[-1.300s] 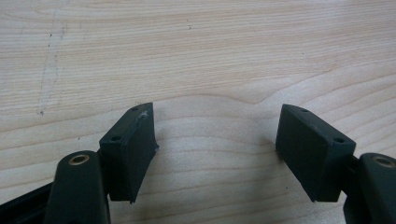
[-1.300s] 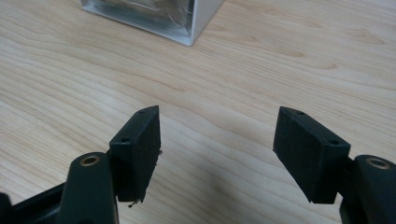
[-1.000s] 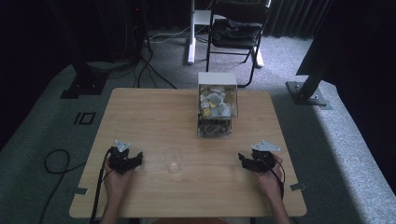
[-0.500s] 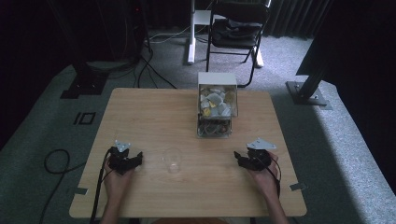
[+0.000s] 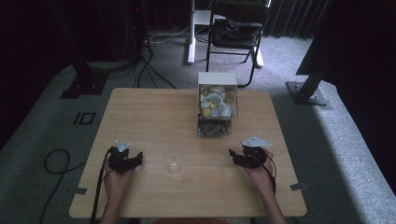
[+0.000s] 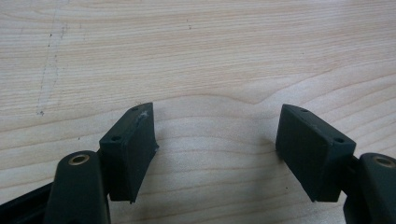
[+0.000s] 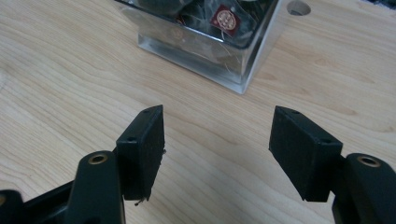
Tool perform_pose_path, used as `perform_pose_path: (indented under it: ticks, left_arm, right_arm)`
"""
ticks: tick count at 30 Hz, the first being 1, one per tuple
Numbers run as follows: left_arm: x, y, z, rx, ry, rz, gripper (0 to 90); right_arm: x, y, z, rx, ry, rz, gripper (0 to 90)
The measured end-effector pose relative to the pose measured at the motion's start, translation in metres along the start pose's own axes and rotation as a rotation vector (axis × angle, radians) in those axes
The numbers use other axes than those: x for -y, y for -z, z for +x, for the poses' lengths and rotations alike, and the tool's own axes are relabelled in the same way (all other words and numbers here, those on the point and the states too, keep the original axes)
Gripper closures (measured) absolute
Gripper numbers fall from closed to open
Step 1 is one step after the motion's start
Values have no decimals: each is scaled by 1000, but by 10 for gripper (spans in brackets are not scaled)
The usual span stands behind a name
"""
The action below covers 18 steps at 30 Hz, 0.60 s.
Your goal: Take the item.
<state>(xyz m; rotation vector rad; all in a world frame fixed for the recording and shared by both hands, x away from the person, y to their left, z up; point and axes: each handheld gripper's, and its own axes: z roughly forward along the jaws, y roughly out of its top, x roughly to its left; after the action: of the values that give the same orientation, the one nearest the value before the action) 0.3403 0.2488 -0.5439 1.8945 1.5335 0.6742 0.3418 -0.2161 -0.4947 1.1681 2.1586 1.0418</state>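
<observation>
High view: my left gripper [image 5: 125,158] and right gripper [image 5: 247,155] rest on the wooden table [image 5: 154,112], a clear cup [image 5: 172,160] between them and a clear box [image 5: 216,109] of packets beyond. Left gripper view: jaws apart over bare wood. Right gripper view: jaws apart, holding nothing, box corner [image 7: 205,42] just ahead

On the surface [image 5: 154,112], a box [image 5: 217,102] holding small packets stands toward the far edge, right of the middle. Nearer the person, a cup [image 5: 172,161] stands between the left gripper [image 5: 135,161] at its left and the right gripper [image 5: 236,157] at its right. On the floor behind the surface stands a chair [image 5: 238,28].
</observation>
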Motion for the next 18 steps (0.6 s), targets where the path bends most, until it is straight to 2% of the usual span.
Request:
perform_pose_path:
  ticks: [18]
  left_arm:
    - [0, 0, 0, 0, 0, 0, 298]
  right_arm:
    - [-8, -4, 7, -14, 24, -11, 351]
